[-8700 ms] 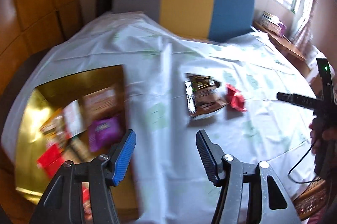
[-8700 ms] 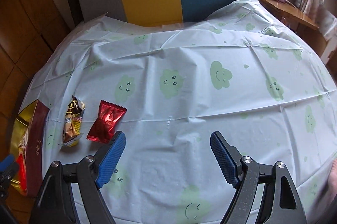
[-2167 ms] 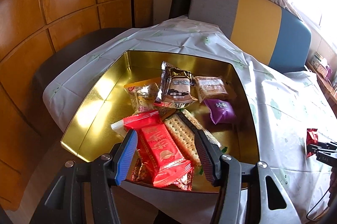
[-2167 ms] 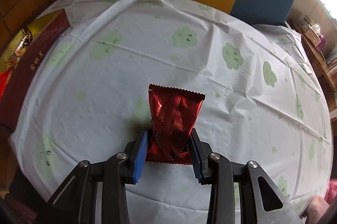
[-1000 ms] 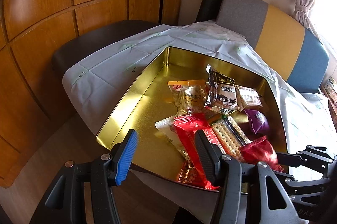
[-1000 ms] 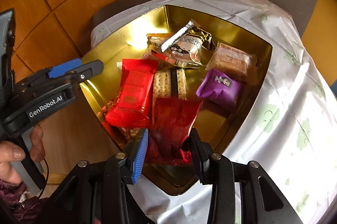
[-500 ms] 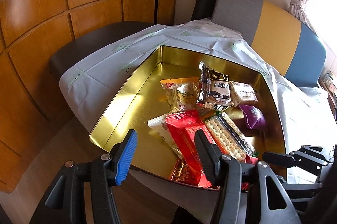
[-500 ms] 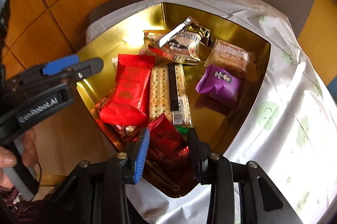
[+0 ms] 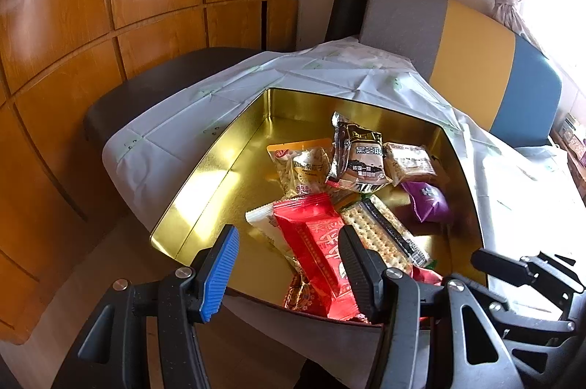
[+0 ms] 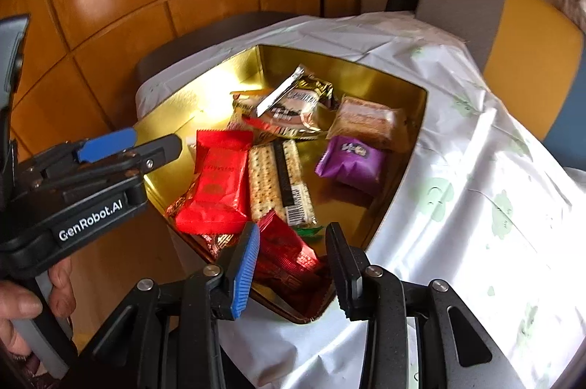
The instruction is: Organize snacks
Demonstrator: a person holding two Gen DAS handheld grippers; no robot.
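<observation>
Dark red snack packet (image 10: 284,255) now down inside gold tin (image 10: 410,147), right gripper (image 10: 291,266) fingers released, left gripper (image 9: 287,264) fingers apart, empty.

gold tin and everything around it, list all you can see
gold tin: 1, on the tablecloth
dark red packet: 1, tin's near corner, between the right gripper's fingers, whether gripped is unclear
bright red packet: 1, in the tin
cracker pack: 1, beside it
purple packet: 1, in the tin
tablecloth: 1, white, green prints
chair: 1, grey, yellow, blue
left gripper: open
right gripper
hand: holds the left gripper
</observation>
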